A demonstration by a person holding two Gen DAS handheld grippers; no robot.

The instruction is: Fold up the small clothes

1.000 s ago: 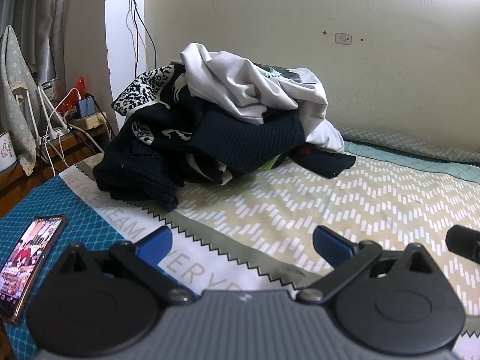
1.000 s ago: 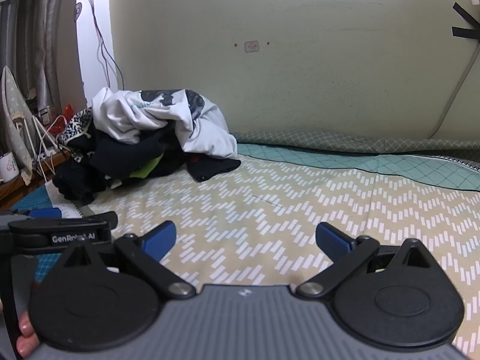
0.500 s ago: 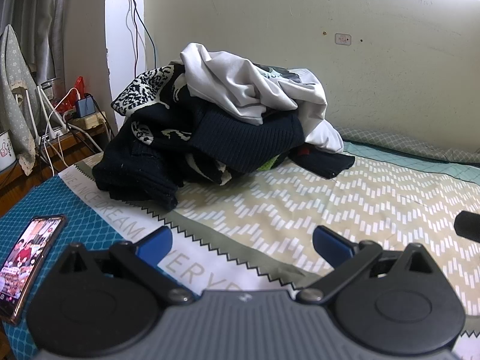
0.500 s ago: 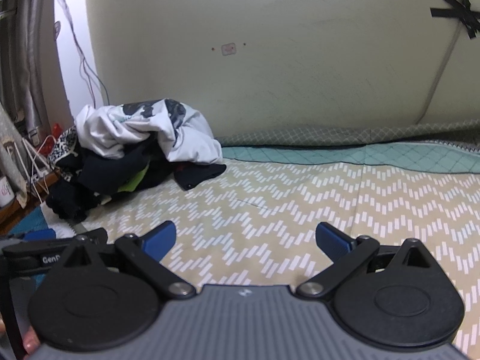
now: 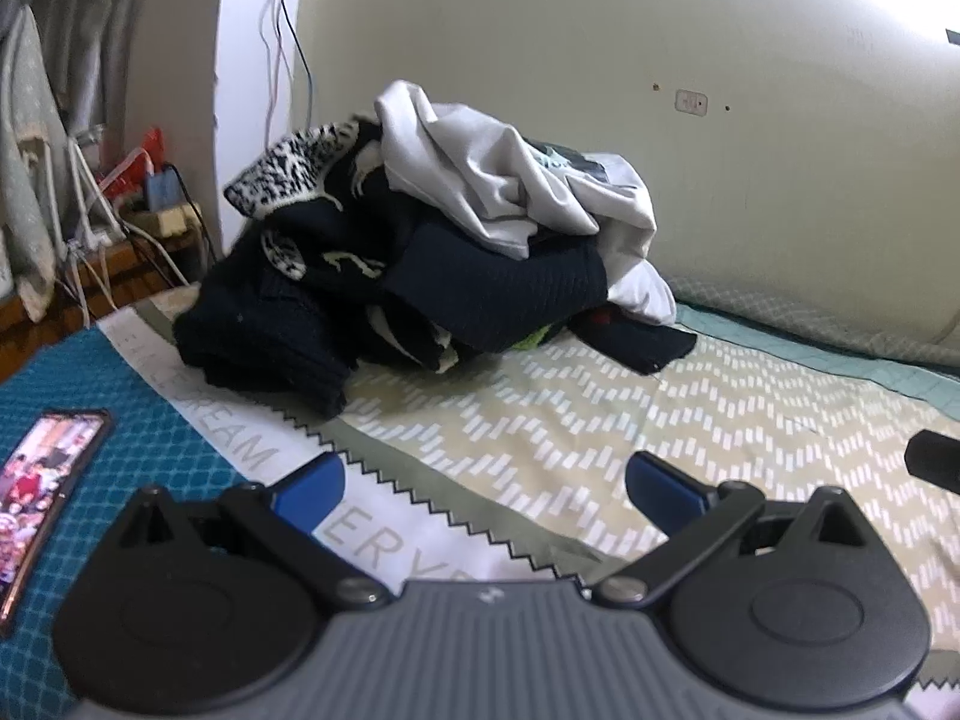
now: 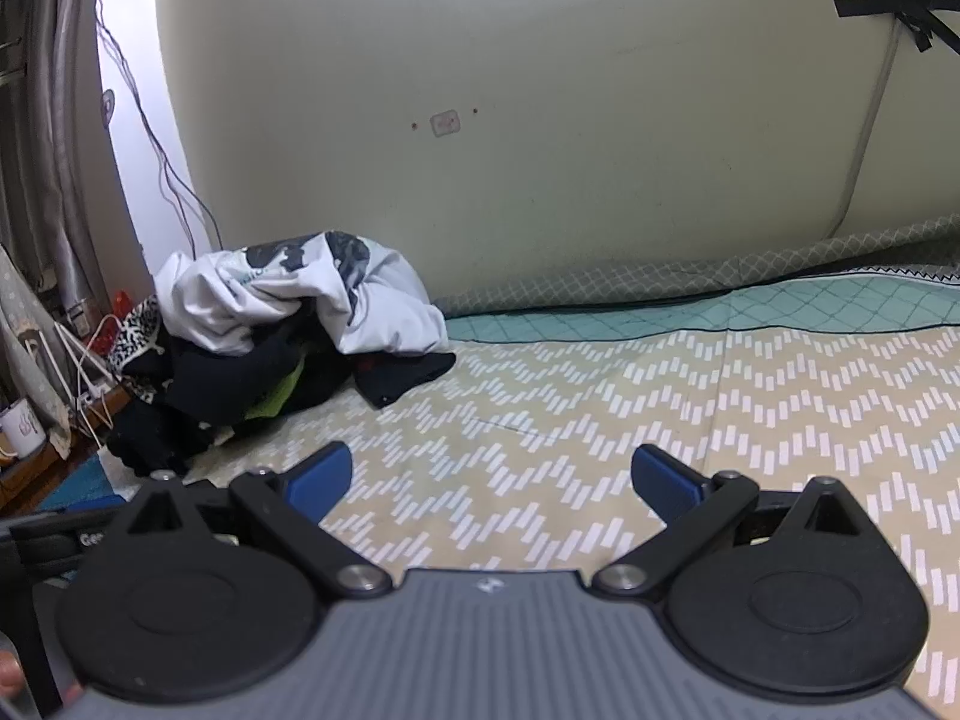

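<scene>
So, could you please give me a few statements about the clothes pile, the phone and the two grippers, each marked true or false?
1. A white garment lies on top of the clothes pile. True.
2. The left hand-held gripper is shut on a dark sweater. False: it is open and holds nothing.
3. A phone with a lit screen lies on the blue cloth left of the pile. True.
4. The right hand-held gripper is touching the pile. False: it is open over bare zigzag bedcover, apart from the clothes.
5. The pile is neatly folded. False: the garments are crumpled in a heap.
</scene>
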